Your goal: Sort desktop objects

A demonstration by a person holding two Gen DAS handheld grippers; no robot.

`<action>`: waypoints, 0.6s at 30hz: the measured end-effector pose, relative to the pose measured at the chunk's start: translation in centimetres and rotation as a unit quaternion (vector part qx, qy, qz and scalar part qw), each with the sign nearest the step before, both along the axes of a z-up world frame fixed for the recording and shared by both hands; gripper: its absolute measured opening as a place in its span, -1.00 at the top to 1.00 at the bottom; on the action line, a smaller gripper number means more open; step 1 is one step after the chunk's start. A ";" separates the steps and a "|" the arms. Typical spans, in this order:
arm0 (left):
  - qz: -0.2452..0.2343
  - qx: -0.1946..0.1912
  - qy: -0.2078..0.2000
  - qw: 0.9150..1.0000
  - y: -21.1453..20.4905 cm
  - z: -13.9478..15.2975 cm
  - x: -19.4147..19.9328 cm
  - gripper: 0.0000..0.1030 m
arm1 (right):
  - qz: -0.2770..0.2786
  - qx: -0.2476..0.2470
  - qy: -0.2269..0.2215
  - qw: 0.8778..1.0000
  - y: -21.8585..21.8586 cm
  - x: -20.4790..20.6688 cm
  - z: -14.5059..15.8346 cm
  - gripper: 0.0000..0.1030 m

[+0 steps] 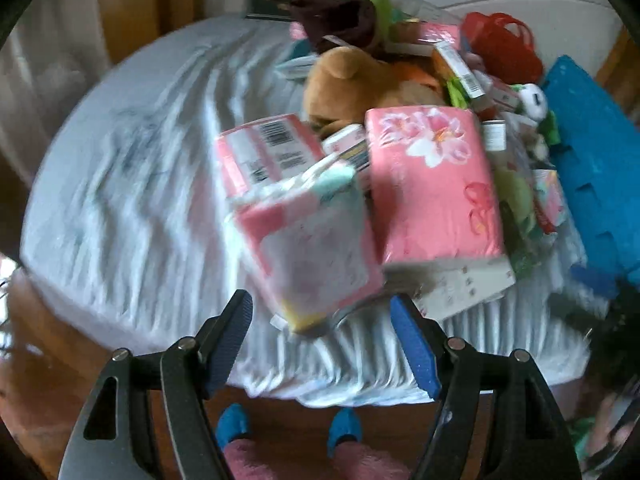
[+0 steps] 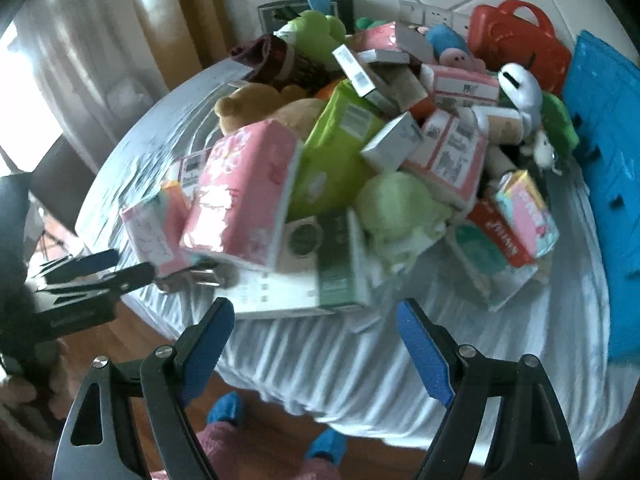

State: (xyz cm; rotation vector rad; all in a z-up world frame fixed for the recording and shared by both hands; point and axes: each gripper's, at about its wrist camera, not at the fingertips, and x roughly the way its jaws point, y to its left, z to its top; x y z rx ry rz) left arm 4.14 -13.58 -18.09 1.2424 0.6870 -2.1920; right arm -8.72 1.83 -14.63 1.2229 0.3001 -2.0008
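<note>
Surface: a table covered with a white cloth (image 1: 120, 200); the left half is bare, and a mixed pile is heaped on the right half.
Pile: pink tissue packs, small cartons, plush toys and a red bag (image 2: 520, 44) are stacked without order; a blue foam mat (image 2: 608, 152) lies at the far right edge.
Nearest item: a pink-and-white tissue pack (image 1: 308, 248) is seen at the front edge of the pile, tilted, just ahead of the left gripper (image 1: 324, 348).
Left gripper: the jaws are spread wide, nothing is held; in the right wrist view its tips (image 2: 120, 268) are seen near this pack, but contact cannot be confirmed because of blur.
Right gripper (image 2: 316, 352): the jaws are also spread, nothing is held; it is kept in front of the table edge, facing a green-and-white box (image 2: 336, 272).
Step in hand: the first pick seems to be approached; no sorted group is visible yet.
Next move: the left jaws probably must be brought around the tilted pack and closed on its narrow sides, then the pack carried to the bare cloth.
Care: neighbouring packs lean on each other and may slide.
</note>
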 end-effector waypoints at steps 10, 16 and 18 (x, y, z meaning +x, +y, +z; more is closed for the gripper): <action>-0.125 -0.026 -0.009 0.992 -5.6 -1.3 -1.1 -0.42 | -0.125 -0.013 -0.102 0.987 -5.0 5.6 -5.1 -0.52; -0.148 -0.049 -0.005 0.988 -7.5 -1.1 0.2 -0.40 | -0.141 -0.021 -0.129 0.981 -9.5 6.6 -7.3 -0.22; -0.142 -0.052 -0.002 0.989 -8.7 -0.9 0.9 -0.35 | -0.137 -0.020 -0.127 0.982 -11.0 6.7 -7.6 -0.22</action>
